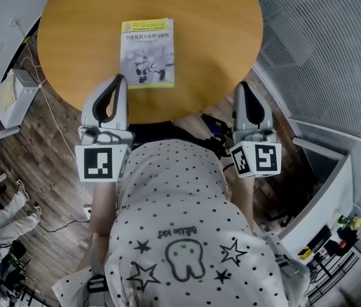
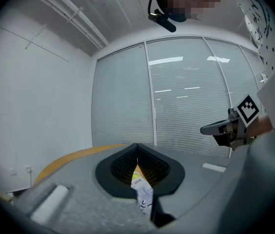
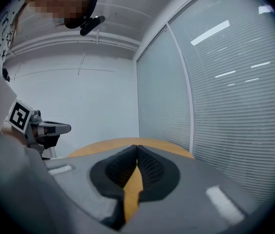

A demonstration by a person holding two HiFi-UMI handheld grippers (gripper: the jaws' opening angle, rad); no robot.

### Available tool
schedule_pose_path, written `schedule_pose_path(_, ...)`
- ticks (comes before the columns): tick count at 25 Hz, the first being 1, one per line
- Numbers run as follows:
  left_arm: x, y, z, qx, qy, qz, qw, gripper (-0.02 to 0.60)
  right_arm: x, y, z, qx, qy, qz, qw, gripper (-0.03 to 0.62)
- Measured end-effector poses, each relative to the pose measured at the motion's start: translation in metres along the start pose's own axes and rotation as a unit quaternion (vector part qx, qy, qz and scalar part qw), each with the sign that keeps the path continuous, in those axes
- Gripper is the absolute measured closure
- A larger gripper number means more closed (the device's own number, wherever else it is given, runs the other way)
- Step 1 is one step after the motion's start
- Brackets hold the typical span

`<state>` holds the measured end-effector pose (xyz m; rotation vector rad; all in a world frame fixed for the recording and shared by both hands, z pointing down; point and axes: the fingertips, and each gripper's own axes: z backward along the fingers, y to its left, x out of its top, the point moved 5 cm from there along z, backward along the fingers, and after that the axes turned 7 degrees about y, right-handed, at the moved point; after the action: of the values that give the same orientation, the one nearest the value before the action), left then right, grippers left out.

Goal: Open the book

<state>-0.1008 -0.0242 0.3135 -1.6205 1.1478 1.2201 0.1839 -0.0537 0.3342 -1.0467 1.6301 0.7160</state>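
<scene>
A closed book (image 1: pixel 147 53) with a white and green cover and a robot picture lies flat on the round wooden table (image 1: pixel 218 31), near its front edge. My left gripper (image 1: pixel 117 80) hovers at the table's near edge, just left of the book's lower corner, jaws shut and empty. In the left gripper view a sliver of the book (image 2: pixel 141 188) shows past the shut left gripper (image 2: pixel 137 152). My right gripper (image 1: pixel 243 87) sits at the table's near right edge, well right of the book, shut with nothing held. The right gripper view shows the right gripper (image 3: pixel 137 152) over bare tabletop (image 3: pixel 133 189).
The person's dotted white shirt (image 1: pixel 180 229) fills the bottom of the head view. A white box (image 1: pixel 15 94) stands on the floor at the left, with cables. Glass walls with blinds (image 1: pixel 321 50) run along the right. The other gripper shows in each gripper view (image 2: pixel 234 123) (image 3: pixel 32 126).
</scene>
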Motion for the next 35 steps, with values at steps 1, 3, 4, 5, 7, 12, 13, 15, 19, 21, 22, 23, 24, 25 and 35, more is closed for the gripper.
schedule_pose_path(1,0.000,0.001,0.000,0.000,-0.002,-0.002,1.0000,0.571,0.000,0.000,0.001,0.000,0.000,0.000,1.000,0.589)
schedule_pose_path(3,0.000,0.001,-0.002,-0.001,-0.004,-0.005,1.0000,0.571,-0.001,0.001,0.001,-0.001,0.001,0.000,1.000,0.590)
schedule_pose_path(4,-0.001,0.002,-0.002,-0.002,-0.003,-0.008,1.0000,0.571,-0.002,0.001,0.001,-0.001,0.001,0.000,1.000,0.589)
schedule_pose_path(5,-0.002,0.002,-0.003,-0.004,-0.001,-0.011,0.9999,0.571,-0.002,0.002,0.002,-0.002,0.002,-0.001,1.000,0.589)
schedule_pose_path(7,-0.004,0.001,-0.005,-0.010,0.006,-0.019,0.9998,0.569,-0.004,0.004,0.004,-0.004,0.004,-0.003,1.000,0.589)
schedule_pose_path(12,-0.016,-0.005,-0.021,-0.048,0.036,-0.036,0.9976,0.568,-0.004,0.006,0.003,-0.004,0.005,-0.004,1.000,0.589)
schedule_pose_path(13,-0.017,-0.007,-0.025,-0.055,0.035,-0.044,0.9969,0.566,-0.004,0.006,0.003,-0.004,0.005,-0.005,1.000,0.589)
schedule_pose_path(15,-0.023,-0.013,-0.032,-0.066,0.045,-0.061,0.9949,0.556,-0.006,0.007,0.003,-0.005,0.007,-0.008,1.000,0.589)
schedule_pose_path(19,-0.046,-0.024,-0.049,-0.091,0.090,-0.095,0.9872,0.460,-0.010,0.009,0.003,-0.011,0.012,-0.012,1.000,0.589)
schedule_pose_path(21,-0.060,-0.028,-0.060,-0.104,0.111,-0.118,0.9813,0.434,-0.013,0.010,-0.001,-0.014,0.014,-0.015,1.000,0.591)
schedule_pose_path(22,-0.067,-0.032,-0.065,-0.111,0.124,-0.133,0.9771,0.422,-0.016,0.011,-0.002,-0.014,0.017,-0.019,1.000,0.590)
schedule_pose_path(23,-0.075,-0.036,-0.069,-0.118,0.139,-0.149,0.9719,0.416,-0.019,0.012,-0.003,-0.014,0.022,-0.023,0.999,0.590)
schedule_pose_path(24,-0.082,-0.041,-0.071,-0.126,0.153,-0.165,0.9661,0.406,-0.024,0.013,-0.004,-0.013,0.028,-0.027,0.999,0.591)
schedule_pose_path(25,-0.089,-0.046,-0.075,-0.135,0.165,-0.180,0.9602,0.399,-0.028,0.014,-0.004,-0.011,0.034,-0.029,0.999,0.591)
schedule_pose_path(35,-0.159,-0.079,-0.109,-0.212,0.239,-0.253,0.9133,0.371,-0.070,0.027,-0.022,0.014,0.087,-0.060,0.994,0.591)
